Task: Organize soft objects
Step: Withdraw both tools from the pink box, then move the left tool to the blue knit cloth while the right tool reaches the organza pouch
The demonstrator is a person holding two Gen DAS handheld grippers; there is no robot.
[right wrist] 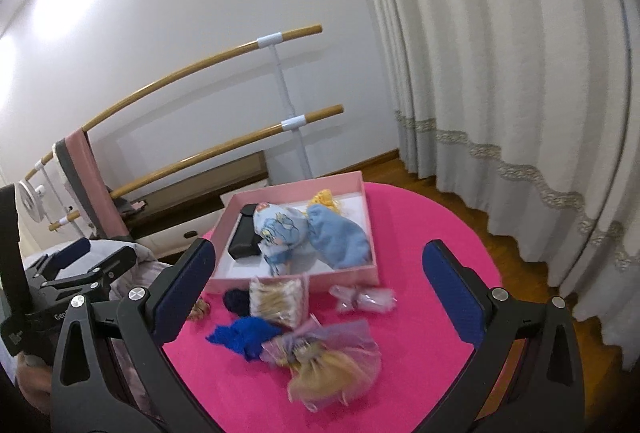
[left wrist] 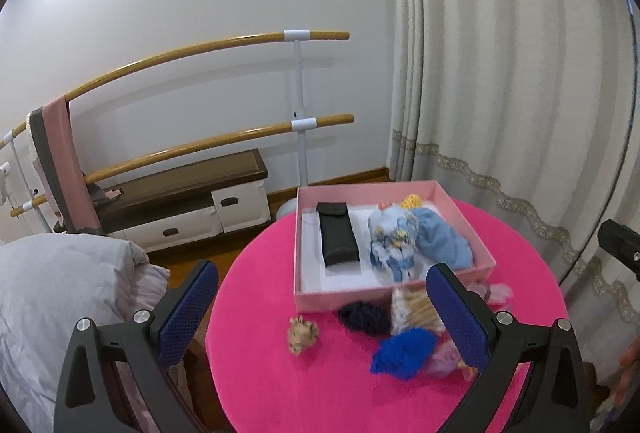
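A pink box (left wrist: 336,300) (right wrist: 374,233) stands on the round pink table (left wrist: 272,385) (right wrist: 420,225). Inside lie a black case (left wrist: 338,239) (right wrist: 242,243), a patterned light-blue cloth (left wrist: 394,241) (right wrist: 280,229), a plain blue cloth (left wrist: 440,243) (right wrist: 340,241) and a yellow piece (left wrist: 412,200) (right wrist: 325,199). In front of the box lie a dark navy piece (left wrist: 364,317) (right wrist: 236,302), a bright blue piece (left wrist: 402,353) (right wrist: 244,333), a tan scrunchie (left wrist: 303,335), a beige pouch (left wrist: 412,311) (right wrist: 278,299), a clear bag (right wrist: 362,299) and a purple-gold organza bag (right wrist: 328,365). My left gripper (left wrist: 324,317) and right gripper (right wrist: 316,297) hover open above them, holding nothing.
A grey duvet (left wrist: 60,293) lies left of the table. Behind stand a low bench with drawers (left wrist: 192,201), a two-rail wooden barre (left wrist: 224,93) with pink cloth, and a long curtain (left wrist: 500,93) on the right. Wooden floor (right wrist: 516,245) shows beyond the table's right edge.
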